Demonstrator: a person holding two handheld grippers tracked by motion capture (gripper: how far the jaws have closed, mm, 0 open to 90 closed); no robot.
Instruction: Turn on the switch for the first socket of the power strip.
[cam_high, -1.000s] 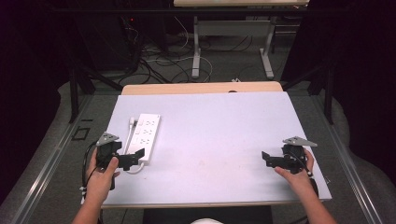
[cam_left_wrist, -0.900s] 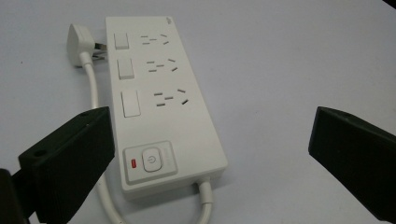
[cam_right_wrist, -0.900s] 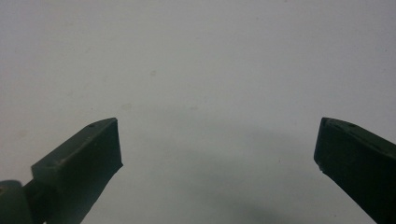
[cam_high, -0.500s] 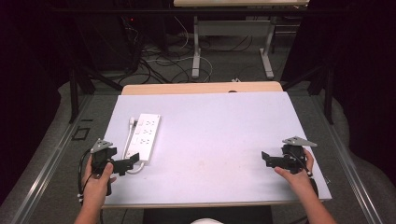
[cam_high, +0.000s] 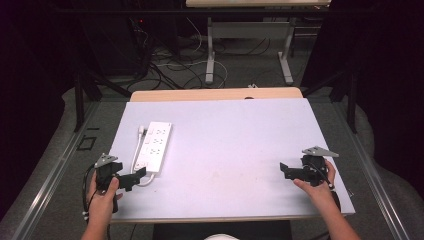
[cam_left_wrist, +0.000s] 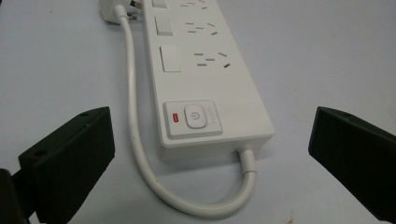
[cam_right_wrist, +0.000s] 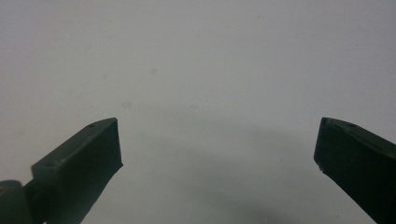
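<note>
A white power strip (cam_high: 154, 146) lies on the left part of the white table (cam_high: 225, 145), its white cable (cam_high: 136, 155) looped along its left side back to a plug (cam_high: 142, 131). My left gripper (cam_high: 131, 179) hovers just short of the strip's near end, open, jaws wide apart. In the left gripper view the power strip (cam_left_wrist: 205, 79) shows a power button (cam_left_wrist: 194, 116) with a red light, and the cable (cam_left_wrist: 140, 154) curls between the jaws of my left gripper (cam_left_wrist: 210, 158). My right gripper (cam_high: 289, 171) rests open near the table's right front, over bare surface; the right gripper (cam_right_wrist: 219, 154) holds nothing.
A wooden tabletop strip (cam_high: 215, 94) borders the far edge. Beyond it stand desk legs (cam_high: 210, 50) and tangled floor cables (cam_high: 170, 65). Dark floor surrounds the table.
My left gripper has drawn back toward the near left corner, away from the strip's end. The right gripper has stayed put.
</note>
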